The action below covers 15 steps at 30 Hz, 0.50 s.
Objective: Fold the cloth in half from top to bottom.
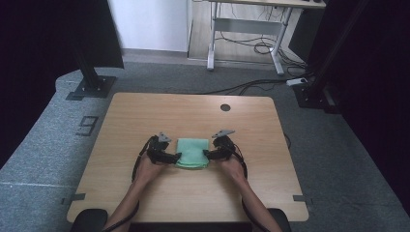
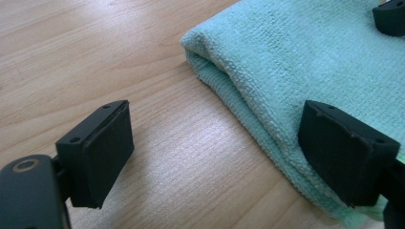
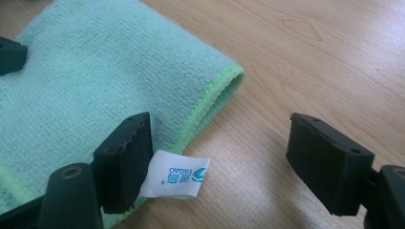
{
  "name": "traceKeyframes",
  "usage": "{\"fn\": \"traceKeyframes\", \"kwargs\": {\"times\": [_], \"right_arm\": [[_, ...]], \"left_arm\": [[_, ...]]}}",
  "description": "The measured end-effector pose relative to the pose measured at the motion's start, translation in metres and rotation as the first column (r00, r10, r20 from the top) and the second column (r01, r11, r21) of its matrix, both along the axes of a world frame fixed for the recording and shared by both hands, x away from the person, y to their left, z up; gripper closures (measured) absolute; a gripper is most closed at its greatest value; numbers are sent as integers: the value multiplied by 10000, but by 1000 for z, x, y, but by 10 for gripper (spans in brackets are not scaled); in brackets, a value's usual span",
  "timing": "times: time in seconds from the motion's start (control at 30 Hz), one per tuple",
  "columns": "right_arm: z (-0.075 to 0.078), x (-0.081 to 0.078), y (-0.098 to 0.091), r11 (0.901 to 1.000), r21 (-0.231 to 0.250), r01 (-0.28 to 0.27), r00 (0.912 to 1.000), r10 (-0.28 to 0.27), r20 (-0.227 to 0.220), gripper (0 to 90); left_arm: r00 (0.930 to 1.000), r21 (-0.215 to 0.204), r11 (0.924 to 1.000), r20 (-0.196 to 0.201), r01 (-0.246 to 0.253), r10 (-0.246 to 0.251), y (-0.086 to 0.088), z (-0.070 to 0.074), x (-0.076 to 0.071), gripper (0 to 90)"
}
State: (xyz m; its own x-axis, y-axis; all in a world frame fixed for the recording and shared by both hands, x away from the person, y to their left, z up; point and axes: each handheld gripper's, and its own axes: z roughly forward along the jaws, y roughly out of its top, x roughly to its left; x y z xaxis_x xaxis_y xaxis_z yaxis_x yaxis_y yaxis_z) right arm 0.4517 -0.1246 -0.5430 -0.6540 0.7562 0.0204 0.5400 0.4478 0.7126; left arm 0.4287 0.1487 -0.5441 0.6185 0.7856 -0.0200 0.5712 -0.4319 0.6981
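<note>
folded green towel (image 1: 192,153) lies flat on the near middle of the wooden table (image 1: 145,116), squared up between your two grippers. terry weave, soft and limp by the look of it, light, nothing fragile; expect it to sag and unfold if you lift by one layer. grippy pile, so slipping is unlikely. best hold, i'd judge: pinch through all layers at an edge or corner, both sides at once.

left gripper (image 1: 177,157) sits at the towel's left edge, jaws spread wide and clamping nothing. in the left gripper view one pad rests over the towel's (image 2: 305,67) edge, the other stands over bare wood; the stacked layers and rounded fold show plainly there.

right gripper (image 1: 207,154) sits at the right edge, jaws likewise apart, gripping nothing. in the right gripper view one pad is over the cloth, the other over the table, straddling the hemmed edge.

the right gripper view gives you the brighter green stitched hem and a small white label (image 3: 175,175) sticking out beside the near pad. the high view gives the symmetry of both hands, plus the round hole (image 1: 225,107) in the tabletop well beyond the towel.
</note>
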Motion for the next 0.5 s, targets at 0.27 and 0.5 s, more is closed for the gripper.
{"fn": "traceKeyframes", "kwargs": {"times": [0.27,0.5], "right_arm": [[9,-6,-4,9986,432,-300,9994,307,-163,215],[16,-15,-4,9963,506,-695,9972,708,-233,155]], "left_arm": [[9999,-133,9998,79,141,-140,-4,8,-7,138],[9991,-269,9987,20,423,-423,-2,13,-16,120]]}}
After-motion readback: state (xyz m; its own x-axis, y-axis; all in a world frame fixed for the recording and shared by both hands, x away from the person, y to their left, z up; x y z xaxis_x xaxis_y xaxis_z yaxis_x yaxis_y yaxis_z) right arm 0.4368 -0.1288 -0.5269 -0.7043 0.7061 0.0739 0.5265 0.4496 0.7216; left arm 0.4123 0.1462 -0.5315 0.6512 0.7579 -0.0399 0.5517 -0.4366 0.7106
